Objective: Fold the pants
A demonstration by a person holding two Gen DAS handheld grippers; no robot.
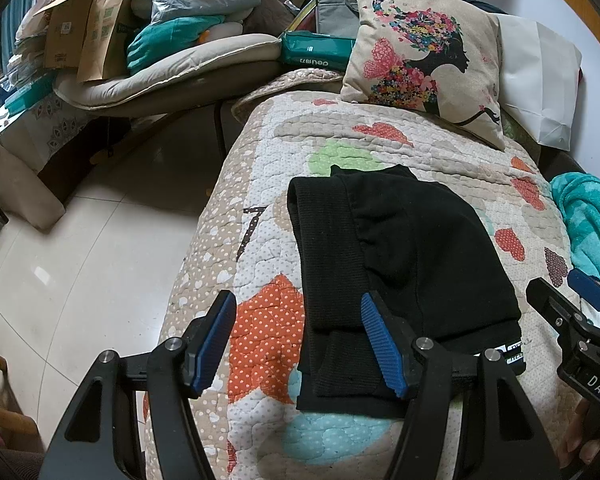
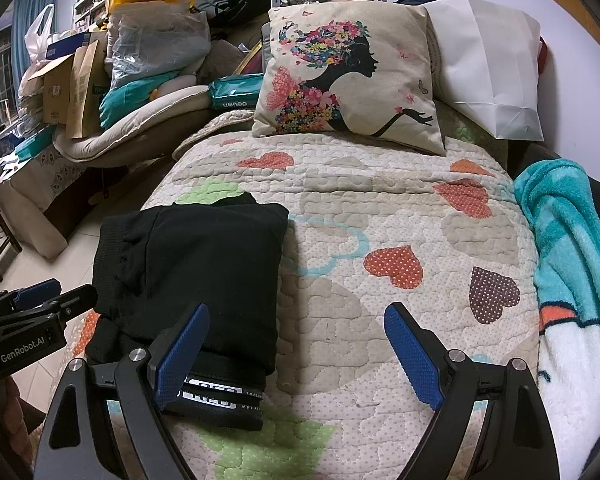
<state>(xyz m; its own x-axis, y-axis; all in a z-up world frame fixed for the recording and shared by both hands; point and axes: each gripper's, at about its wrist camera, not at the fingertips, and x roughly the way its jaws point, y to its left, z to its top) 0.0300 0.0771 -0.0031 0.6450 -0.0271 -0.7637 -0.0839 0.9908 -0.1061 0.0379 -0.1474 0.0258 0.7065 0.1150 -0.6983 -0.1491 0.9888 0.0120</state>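
Black pants [image 1: 400,264] folded into compact rectangle on quilted bed cover [image 1: 380,140], near bed's front-left edge, waistband end toward cameras. Left hand-held gripper [image 1: 300,344] jaws apart, straddling pants' left edge, clamping nothing. Right hand-held gripper [image 2: 296,356] jaws wide apart, empty, over pants' right front corner and bare quilt. Likely final tidy: press flat, square edges, tuck protruding ribbed cuff layer at left under bundle, avoid dragging quilt. Waistband lettering [image 2: 220,396] partly hidden, reads roughly "RED", rest unclear. "GenRobot.AI" [image 2: 22,354] on left gripper body; "DAS" [image 1: 598,386] on right gripper body. Teal pack [image 1: 318,50] by cushion [image 1: 424,56] shows "deli" upside down.
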